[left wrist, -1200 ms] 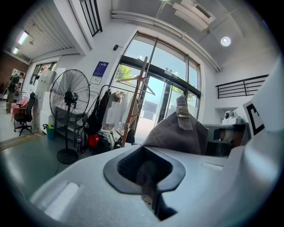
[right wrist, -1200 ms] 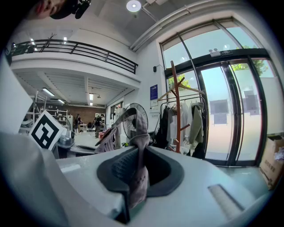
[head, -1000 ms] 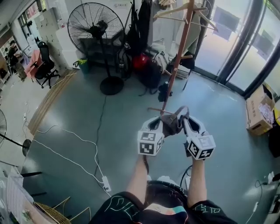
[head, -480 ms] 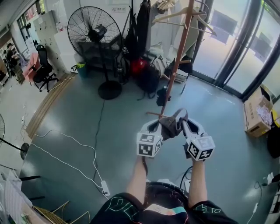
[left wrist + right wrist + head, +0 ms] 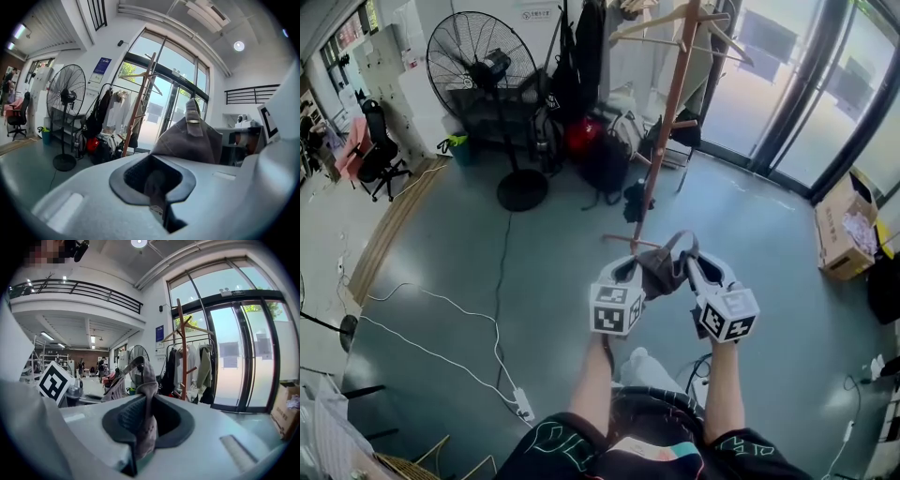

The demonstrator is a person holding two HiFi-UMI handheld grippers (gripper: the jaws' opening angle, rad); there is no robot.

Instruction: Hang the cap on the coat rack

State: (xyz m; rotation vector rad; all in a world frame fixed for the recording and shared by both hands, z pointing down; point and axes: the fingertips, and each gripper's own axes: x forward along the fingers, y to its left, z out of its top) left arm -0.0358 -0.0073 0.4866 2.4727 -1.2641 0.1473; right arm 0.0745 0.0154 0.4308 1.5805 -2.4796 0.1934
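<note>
A dark grey-brown cap [image 5: 664, 266] hangs between my two grippers, held out in front of the person at about waist height. My left gripper [image 5: 633, 272] is shut on the cap's left edge; its fabric [image 5: 157, 192] is pinched in the jaws, and the cap's crown [image 5: 190, 140] rises to the right. My right gripper [image 5: 689, 267] is shut on the cap's right edge, fabric [image 5: 146, 427] pinched, the strap [image 5: 129, 369] arching left. The wooden coat rack [image 5: 667, 103] stands ahead beyond the cap, also seen as the coat rack [image 5: 140, 98] and the coat rack [image 5: 182, 348].
A large pedestal fan [image 5: 483, 66] stands at the far left. Dark bags and hanging clothes [image 5: 586, 122] crowd beside the rack. Glass doors [image 5: 797, 84] lie to the right, a cardboard box [image 5: 848, 225] below them. Cables and a power strip [image 5: 521, 403] lie on the floor at left.
The view has shifted so the rack and fan sit slightly left and higher. Both grippers still hold the cap the same way, a little lower in the picture.
</note>
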